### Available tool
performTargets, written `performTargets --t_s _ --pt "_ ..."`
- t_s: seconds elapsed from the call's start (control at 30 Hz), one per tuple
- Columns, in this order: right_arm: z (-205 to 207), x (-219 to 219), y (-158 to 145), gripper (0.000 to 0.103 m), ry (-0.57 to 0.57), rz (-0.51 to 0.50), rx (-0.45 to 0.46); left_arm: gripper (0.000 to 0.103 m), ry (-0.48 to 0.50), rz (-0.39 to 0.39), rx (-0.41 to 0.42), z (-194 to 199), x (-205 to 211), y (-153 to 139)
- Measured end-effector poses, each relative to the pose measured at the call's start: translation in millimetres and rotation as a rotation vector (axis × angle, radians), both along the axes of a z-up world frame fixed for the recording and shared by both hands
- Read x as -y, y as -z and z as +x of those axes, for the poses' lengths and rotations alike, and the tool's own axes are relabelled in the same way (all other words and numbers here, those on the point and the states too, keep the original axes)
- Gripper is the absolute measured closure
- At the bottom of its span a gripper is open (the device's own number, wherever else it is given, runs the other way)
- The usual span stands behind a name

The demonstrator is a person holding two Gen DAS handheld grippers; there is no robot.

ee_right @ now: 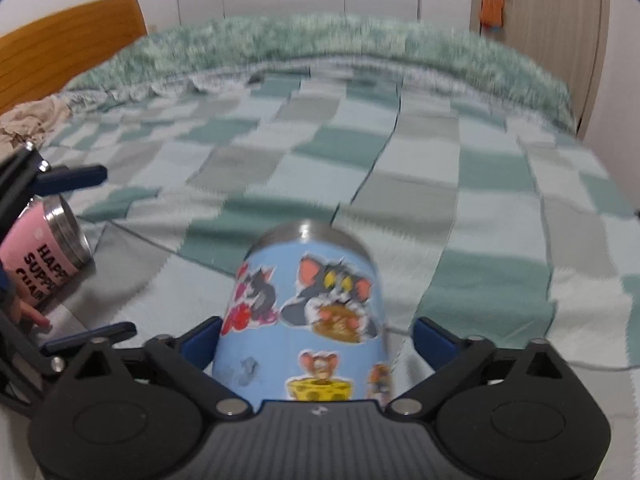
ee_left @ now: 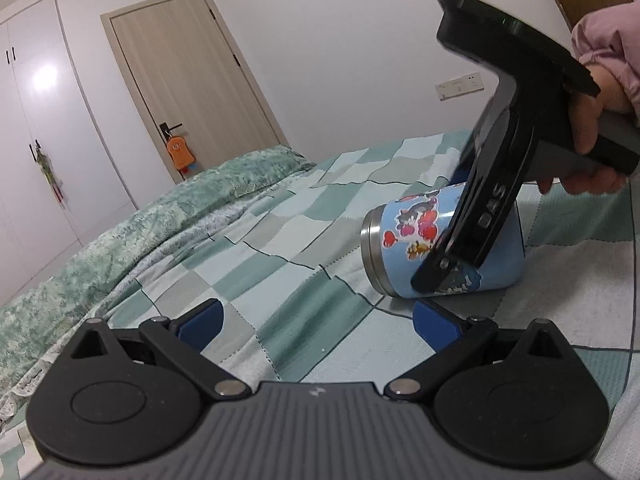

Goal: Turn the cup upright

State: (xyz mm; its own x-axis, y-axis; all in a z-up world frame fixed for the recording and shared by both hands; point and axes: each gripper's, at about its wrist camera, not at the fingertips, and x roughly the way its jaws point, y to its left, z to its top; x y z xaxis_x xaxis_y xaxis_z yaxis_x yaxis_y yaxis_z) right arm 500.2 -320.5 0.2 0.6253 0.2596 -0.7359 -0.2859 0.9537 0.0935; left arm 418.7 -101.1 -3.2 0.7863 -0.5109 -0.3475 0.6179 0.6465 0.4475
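1. In the right wrist view, the right gripper (ee_right: 316, 338) is straddling the blue cartoon cup (ee_right: 308, 320); its fingers (ee_right: 434, 338) are spread to either side of the cup's body. The left pad seems to be touching the wall, while a sliver of bedding is showing beside the right pad, so I cannot tell whether the grip is closed on it yet.
2. The cup is lying on its side on the checked bedspread (ee_right: 400, 168), its long axis running straight away from the right gripper, steel rim (ee_right: 308, 230) pointing away and closed base sitting back toward the palm.
3. In the left wrist view, the left gripper (ee_left: 316, 326) is hanging with its fingers (ee_left: 200, 324) spread wide and holding nothing; the same cup (ee_left: 440, 240) is lying ahead and to its right, apart from it, with the right gripper's dark body crossing the cup from above.
4. The right hand is plainly the nearer one, so the flip is likely turning on it: pinching across the body, then tipping the rim upward.
5. A pink cup (ee_right: 44, 264) is lying on its side at the left edge, between the left gripper's pads.
6. Farther off, a fluffy green blanket (ee_right: 360, 48) is edging the bed.
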Motion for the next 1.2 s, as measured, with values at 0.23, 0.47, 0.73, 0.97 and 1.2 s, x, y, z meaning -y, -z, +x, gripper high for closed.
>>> performTargets --t_s 0.23,0.47,0.73,0.97,1.2 --pt "-13.9 1.5 -3.5 0.02 0.033 0.014 0.037 0.0 -0.008 -0.009 -0.025 1.1 0.1 -1.3" --pt "-39.1 8.6 -26.8 0.02 0.05 0.084 0.084 0.0 -0.042 -0.08 -0.068 -8.5 -3.4 -18.2" --pt "-101.9 2.0 -59.9 0.02 0.051 0.124 0.108 0.0 -0.068 -0.123 -0.071 -70.8 -13.3 -56.0" --pt "-172.6 -11.0 -75.2 0.02 0.064 0.141 0.112 0.0 -0.092 -0.125 -0.074 -141.3 -26.7 -75.1" --pt "-241.9 -28.2 -73.3 0.02 0.066 0.151 0.102 0.0 -0.116 -0.133 -0.091 -209.3 -40.5 -81.0"
